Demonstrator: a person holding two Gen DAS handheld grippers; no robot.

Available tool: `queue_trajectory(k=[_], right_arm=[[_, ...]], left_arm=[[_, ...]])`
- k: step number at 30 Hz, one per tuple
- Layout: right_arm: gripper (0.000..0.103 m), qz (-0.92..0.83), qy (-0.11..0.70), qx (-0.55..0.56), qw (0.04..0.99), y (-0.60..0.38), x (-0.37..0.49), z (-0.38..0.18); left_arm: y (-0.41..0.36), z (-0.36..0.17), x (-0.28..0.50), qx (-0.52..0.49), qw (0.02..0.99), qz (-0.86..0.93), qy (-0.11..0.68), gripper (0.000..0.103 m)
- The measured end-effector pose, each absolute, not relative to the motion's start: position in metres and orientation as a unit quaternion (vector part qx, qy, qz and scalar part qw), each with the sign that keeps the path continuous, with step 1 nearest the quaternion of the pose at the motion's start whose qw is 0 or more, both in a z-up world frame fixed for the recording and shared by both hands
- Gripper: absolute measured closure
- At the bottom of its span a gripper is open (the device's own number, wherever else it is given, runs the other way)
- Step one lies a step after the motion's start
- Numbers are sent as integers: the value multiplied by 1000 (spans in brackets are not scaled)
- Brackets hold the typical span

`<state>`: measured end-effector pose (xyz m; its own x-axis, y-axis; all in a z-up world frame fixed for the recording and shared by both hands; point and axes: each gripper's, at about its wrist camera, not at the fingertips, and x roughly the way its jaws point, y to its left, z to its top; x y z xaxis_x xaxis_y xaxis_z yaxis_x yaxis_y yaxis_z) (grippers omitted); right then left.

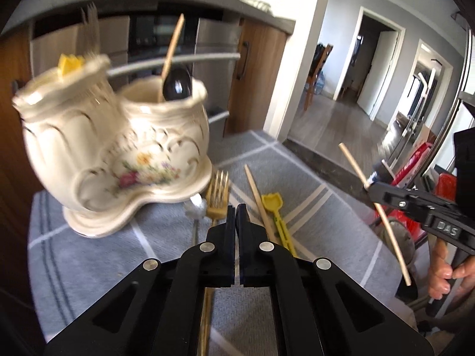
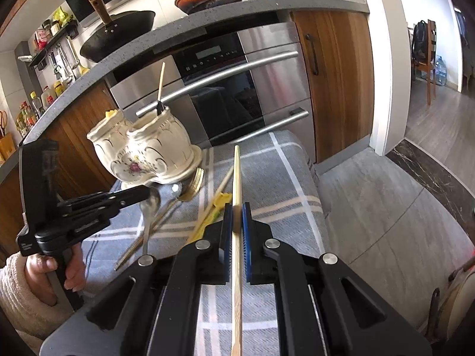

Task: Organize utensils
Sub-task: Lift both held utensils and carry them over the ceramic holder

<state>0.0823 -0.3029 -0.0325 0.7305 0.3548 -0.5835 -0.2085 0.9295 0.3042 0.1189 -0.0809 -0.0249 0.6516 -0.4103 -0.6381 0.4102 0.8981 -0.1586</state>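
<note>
Right fingers (image 2: 236, 212) pinch a chopstick (image 2: 237, 178) angled downward; left fingers (image 1: 236, 212) closed, empty

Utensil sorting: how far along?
Done: the ceramic holder already has a black spoon in one cup and something yellow in the other. In hand: the right gripper is shut on a wooden chopstick; the left gripper is shut and empty. Left on the cloth: gold fork, another chopstick, yellow utensil, silver spoon.
</note>
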Motion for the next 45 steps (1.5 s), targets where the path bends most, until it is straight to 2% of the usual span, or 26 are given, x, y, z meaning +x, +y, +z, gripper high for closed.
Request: queue_trajectory(k=[10, 17, 29, 34, 45], right_arm=[[97, 175, 294, 95, 935, -267, 102, -6], [97, 190, 249, 92, 945, -240, 133, 35], [97, 197, 189, 125, 954, -192, 211, 83], [97, 194, 167, 142, 956, -177, 238, 81], [97, 175, 109, 162, 965, -172, 258, 60]], left_arm=[[-41, 21, 94, -7, 938, -202, 283, 101], [-2, 67, 84, -13, 959, -169, 227, 101], [46, 150, 137, 0, 985, -90, 150, 101], [48, 152, 171, 10, 987, -58, 147, 101], [47, 119, 202, 28, 987, -25, 156, 101]])
